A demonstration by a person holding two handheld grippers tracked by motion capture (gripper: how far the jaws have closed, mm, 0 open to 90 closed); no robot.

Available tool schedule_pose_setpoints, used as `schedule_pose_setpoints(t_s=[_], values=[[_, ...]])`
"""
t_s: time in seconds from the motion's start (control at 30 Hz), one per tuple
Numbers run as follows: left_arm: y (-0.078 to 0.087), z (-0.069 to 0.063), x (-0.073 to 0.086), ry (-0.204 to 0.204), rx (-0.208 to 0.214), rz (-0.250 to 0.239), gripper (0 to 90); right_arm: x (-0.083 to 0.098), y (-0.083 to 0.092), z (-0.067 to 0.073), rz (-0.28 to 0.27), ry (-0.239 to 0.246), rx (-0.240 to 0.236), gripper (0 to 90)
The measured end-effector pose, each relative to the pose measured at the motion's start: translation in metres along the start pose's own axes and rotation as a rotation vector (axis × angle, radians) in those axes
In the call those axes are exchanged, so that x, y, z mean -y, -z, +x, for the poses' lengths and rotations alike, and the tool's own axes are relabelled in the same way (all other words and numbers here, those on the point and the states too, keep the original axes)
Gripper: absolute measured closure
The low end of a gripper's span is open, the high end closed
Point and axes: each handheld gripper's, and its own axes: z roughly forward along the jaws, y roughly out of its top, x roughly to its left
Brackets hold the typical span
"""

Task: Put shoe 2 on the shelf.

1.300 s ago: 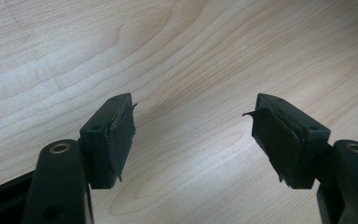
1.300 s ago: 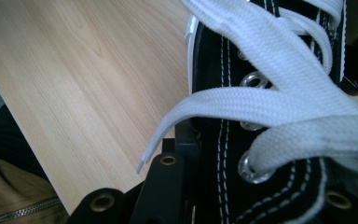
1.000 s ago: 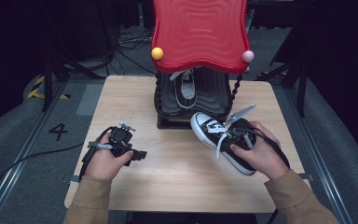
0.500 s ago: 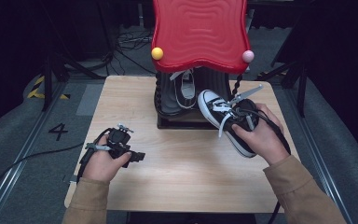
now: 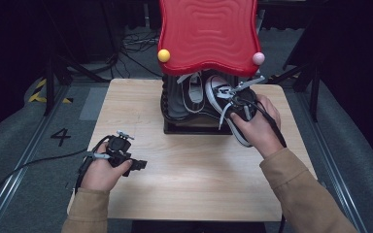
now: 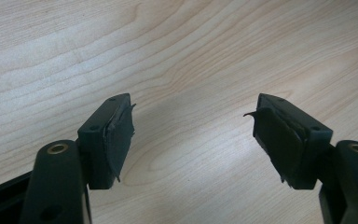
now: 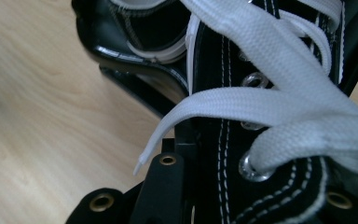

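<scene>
Black canvas shoe (image 5: 228,109) (white laces dangling) has risen off the table (image 5: 184,194) to the rack (image 5: 175,114) beside its mate (image 5: 193,92), right gripper (image 5: 245,104) jaws clamped on it. Placing looks imminent. Left gripper (image 5: 138,165) rests apart, jaws open.

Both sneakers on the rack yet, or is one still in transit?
One sneaker already sits on the rack's lower shelf under the red top. The right gripper is shut on the second sneaker, toe at the shelf, not yet set down. The left gripper is open, idle over the table.
</scene>
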Motion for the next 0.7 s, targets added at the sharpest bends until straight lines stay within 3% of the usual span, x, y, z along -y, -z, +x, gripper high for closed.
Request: schedule_pose_setpoints(t_s=[0.13, 0.4, 0.6, 0.7], values=[[0.000, 0.001, 0.000, 0.001, 0.003, 0.000, 29.4, -0.007, -0.009, 0.001, -0.008, -0.025, 0.033, 86.6], [-0.003, 0.000, 0.000, -0.005, 0.008, 0.015, 29.0, -0.014, -0.033, 0.002, -0.026, -0.011, 0.097, 86.5], [-0.004, -0.001, 0.000, -0.007, 0.006, 0.018, 28.9, -0.013, -0.037, 0.001, -0.047, -0.076, 0.102, 86.2], [-0.003, -0.001, 0.000, -0.012, 0.007, 0.014, 28.9, -0.011, -0.037, 0.002, -0.061, -0.085, 0.114, 86.3]])
